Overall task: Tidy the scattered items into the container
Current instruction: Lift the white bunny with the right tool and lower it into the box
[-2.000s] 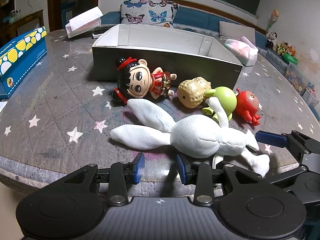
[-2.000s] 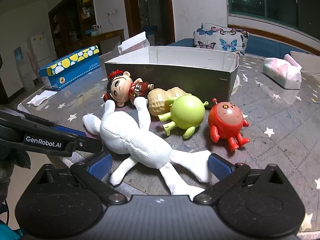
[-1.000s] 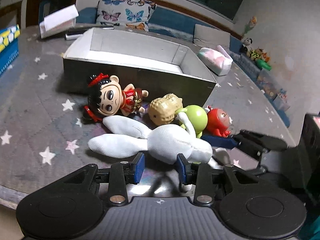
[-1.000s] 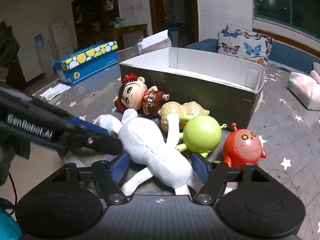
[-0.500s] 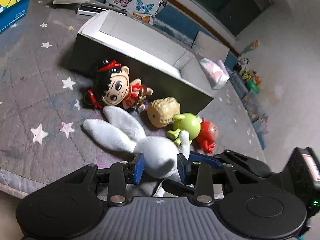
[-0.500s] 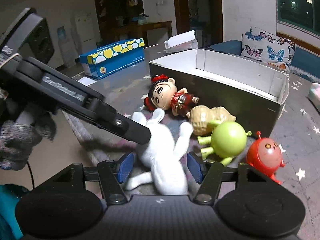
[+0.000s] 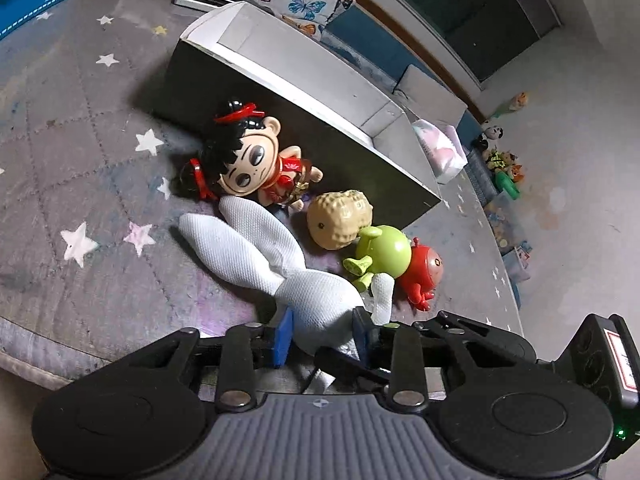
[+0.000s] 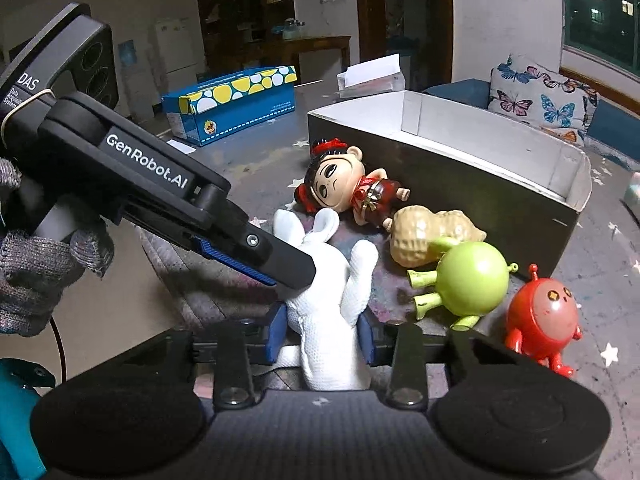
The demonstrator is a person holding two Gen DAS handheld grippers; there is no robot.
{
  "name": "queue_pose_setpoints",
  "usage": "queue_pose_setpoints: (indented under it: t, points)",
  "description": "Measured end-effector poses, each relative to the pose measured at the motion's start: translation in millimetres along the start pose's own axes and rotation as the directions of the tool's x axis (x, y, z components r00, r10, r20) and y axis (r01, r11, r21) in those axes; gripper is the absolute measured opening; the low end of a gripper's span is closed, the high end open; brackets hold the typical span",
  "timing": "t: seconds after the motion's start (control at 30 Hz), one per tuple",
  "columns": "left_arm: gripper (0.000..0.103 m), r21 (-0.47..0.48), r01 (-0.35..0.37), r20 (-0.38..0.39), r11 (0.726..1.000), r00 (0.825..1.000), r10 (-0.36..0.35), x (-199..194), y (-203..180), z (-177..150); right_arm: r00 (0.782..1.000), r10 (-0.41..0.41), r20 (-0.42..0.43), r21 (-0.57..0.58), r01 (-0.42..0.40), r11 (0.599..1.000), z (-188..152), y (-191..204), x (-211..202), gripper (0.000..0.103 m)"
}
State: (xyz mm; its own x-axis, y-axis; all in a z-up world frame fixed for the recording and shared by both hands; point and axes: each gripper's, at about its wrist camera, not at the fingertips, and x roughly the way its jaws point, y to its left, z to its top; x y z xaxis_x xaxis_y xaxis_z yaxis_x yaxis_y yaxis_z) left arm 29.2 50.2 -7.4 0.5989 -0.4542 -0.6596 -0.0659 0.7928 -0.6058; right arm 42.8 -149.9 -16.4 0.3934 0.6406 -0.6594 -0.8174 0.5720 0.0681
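Note:
A white plush rabbit [image 7: 260, 248] lies at the table's near edge. My left gripper [image 7: 322, 334] is shut on its head end, ears pointing away. My right gripper [image 8: 320, 338] is shut on its body [image 8: 328, 320], one arm sticking up. The left gripper's fingers [image 8: 256, 258] press on the rabbit from the left in the right wrist view. Behind lie a black-haired doll [image 7: 248, 164], a peanut toy [image 7: 340, 218], a green round toy [image 7: 382, 250] and a red round toy [image 7: 424, 270]. The open grey box [image 7: 288, 76] stands behind them.
A blue tissue box [image 8: 232, 98] with yellow dots stands at the far left of the star-patterned tabletop [image 7: 80, 160]. A white paper holder [image 8: 372, 74] sits behind the box. A pink-white packet [image 7: 440, 150] lies to the box's right. The table edge is right below the grippers.
Both grippers have closed in on the white rabbit from opposite ends and tightened on it. The rabbit has bunched up between them, its arm now raised. The other toys have not moved.

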Motion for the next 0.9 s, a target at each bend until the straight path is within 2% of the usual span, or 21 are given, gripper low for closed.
queue_pose_setpoints:
  t: [0.2,0.37,0.53,0.73,0.9]
  points:
    - [0.029,0.06,0.042,0.047,0.997,0.998,-0.045,-16,-17,3,0.998,-0.021,0.057,-0.006,0.021,1.0,5,0,-23,0.032]
    - [0.028,0.145,0.059,0.112,0.988,0.991,-0.076,-25,-43,24,0.99,-0.056,0.131,0.001,0.056,0.998,23,-10,-41,0.032]
    - [0.028,0.203,0.066,0.177,0.977,0.979,-0.103,-21,-63,57,0.973,-0.116,0.201,0.004,0.117,0.993,52,-26,-48,0.031]
    - [0.026,0.227,0.088,0.226,0.97,0.964,-0.141,-1,-76,109,0.95,-0.189,0.25,0.009,0.192,0.981,93,-57,-39,0.03]
    - [0.026,0.239,0.079,0.243,0.968,0.96,-0.139,27,-79,151,0.942,-0.235,0.239,0.029,0.235,0.972,124,-88,-16,0.03]
